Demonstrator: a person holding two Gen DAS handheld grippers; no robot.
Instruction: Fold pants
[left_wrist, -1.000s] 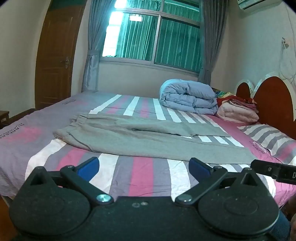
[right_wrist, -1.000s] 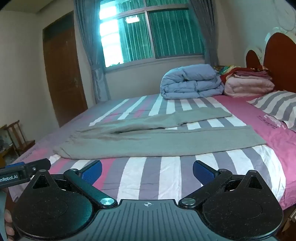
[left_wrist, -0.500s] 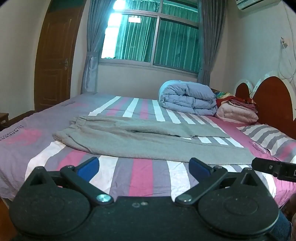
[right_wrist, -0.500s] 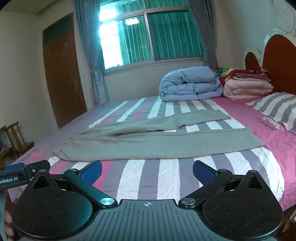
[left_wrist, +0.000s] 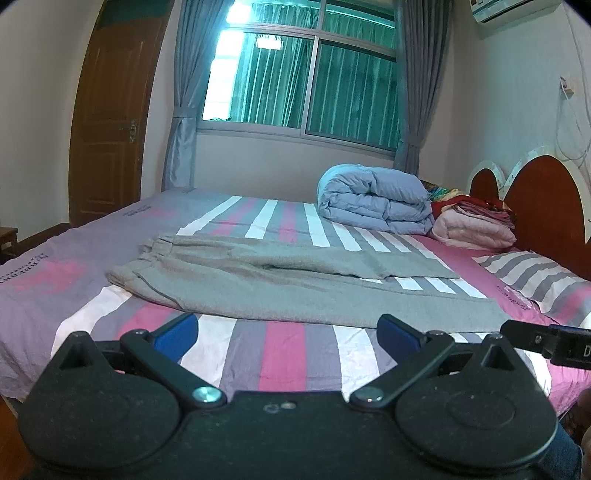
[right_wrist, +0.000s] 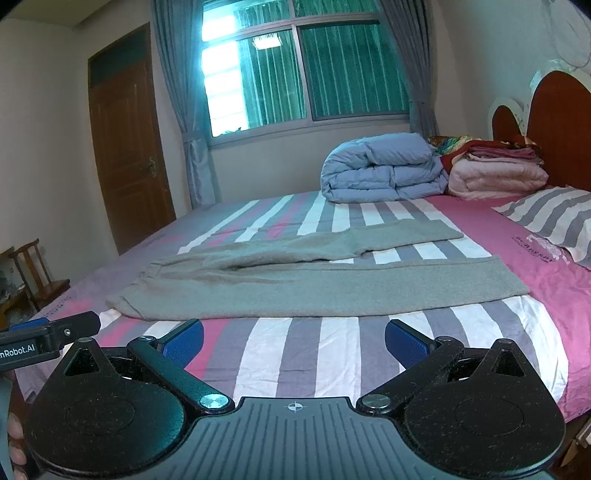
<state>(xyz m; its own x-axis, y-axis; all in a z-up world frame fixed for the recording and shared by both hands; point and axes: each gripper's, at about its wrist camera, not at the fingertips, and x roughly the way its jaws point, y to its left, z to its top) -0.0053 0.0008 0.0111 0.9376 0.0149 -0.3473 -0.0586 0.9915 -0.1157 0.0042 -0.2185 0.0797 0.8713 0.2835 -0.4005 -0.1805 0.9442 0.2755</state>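
Left wrist view: long grey knit pants (left_wrist: 295, 291) spread flat across striped pink, grey and white bedsheet (left_wrist: 280, 354), waistband left, legs splayed toward headboard — laid out ready for a first fold. Left gripper (left_wrist: 288, 334) spread wide, empty, short of near hem. Right gripper (right_wrist: 293, 338) likewise gaping, nothing held — both apparently poised to approach.

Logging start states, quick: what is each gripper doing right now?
Left gripper: open, holding nothing, short of the grey pants.
Right gripper: open, holding nothing.
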